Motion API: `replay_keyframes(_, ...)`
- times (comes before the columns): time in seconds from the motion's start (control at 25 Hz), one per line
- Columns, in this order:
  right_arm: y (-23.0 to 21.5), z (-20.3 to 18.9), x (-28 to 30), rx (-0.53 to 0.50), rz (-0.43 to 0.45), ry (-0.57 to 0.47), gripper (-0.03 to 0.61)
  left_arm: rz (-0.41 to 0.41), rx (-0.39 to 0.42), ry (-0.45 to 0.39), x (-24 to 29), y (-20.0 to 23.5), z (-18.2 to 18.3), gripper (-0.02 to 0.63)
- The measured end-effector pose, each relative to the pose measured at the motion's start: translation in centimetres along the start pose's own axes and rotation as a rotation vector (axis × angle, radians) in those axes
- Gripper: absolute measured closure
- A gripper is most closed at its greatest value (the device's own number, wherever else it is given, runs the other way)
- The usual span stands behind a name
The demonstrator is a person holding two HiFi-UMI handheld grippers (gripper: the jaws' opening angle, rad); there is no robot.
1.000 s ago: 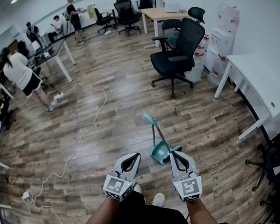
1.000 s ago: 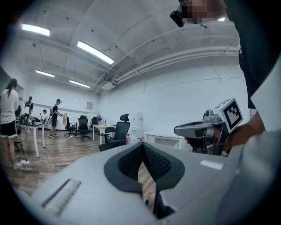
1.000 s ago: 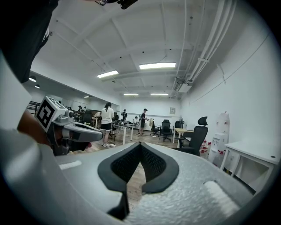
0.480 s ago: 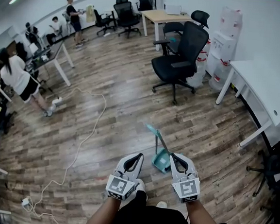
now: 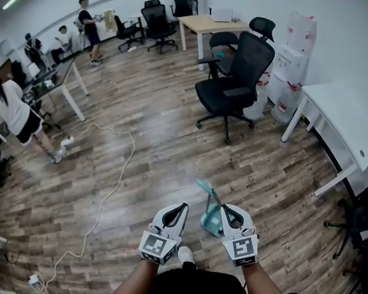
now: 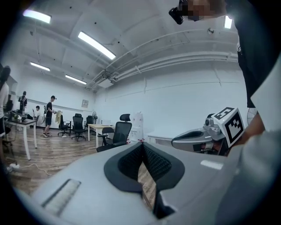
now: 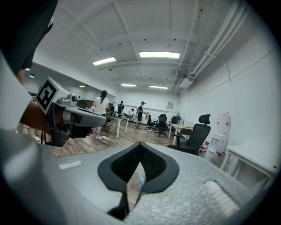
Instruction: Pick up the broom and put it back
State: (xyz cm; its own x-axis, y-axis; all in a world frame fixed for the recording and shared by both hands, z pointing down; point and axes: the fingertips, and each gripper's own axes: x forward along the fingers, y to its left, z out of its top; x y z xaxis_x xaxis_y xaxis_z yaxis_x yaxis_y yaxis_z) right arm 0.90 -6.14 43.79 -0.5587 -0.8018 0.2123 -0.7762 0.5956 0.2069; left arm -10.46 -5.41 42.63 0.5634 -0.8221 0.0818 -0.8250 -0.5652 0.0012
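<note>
Both grippers closed and empty, the broom (image 5: 210, 222) standing just ahead of them.

In the head view the teal broom stands on the wood floor (image 5: 139, 145), between the two grippers' tips and just beyond them. It is nearer the right gripper (image 5: 223, 208) than the left gripper (image 5: 182, 207), and its handle slants toward the upper left of that view. Each gripper's own view shows its jaws with the tips together and nothing pinched. Through the slot behind the right gripper's closed tips, a thin teal sliver of the broom shows. The right gripper's body covers one edge of the broom's foot, so whether they touch there cannot be told. That foot is a dustpan-like scoop, and what lies in it cannot be made out.
</note>
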Motion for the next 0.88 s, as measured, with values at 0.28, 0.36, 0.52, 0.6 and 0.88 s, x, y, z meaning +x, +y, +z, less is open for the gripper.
replay_keyframes(0.28,0.8,-0.4,3.6,0.017,-0.021,0.055,0.575,-0.046,-0.026,0.009,0.9,3.5,-0.1,0.595)
replay_keyframes(0.36,1.0,-0.5,4.0,0.017,-0.034,0.072,0.575,-0.06,-0.034,-0.001,1.1,4.1,-0.6,0.595)
replay_keyframes(0.52,1.2,-2.0,4.6,0.054,-0.038,0.119,0.575,-0.073,-0.065,0.032,1.6,4.8,-2.3,0.595)
replay_keyframes(0.6,1.0,-3.0,4.8,0.083,-0.04,0.13,0.575,-0.077,-0.086,0.047,2.1,4.9,-3.0,0.595)
replay_keyframes(0.88,-0.9,-4.8,5.5,0.128,-0.048,0.161,0.575,-0.08,-0.118,0.096,4.0,4.4,-5.1,0.595)
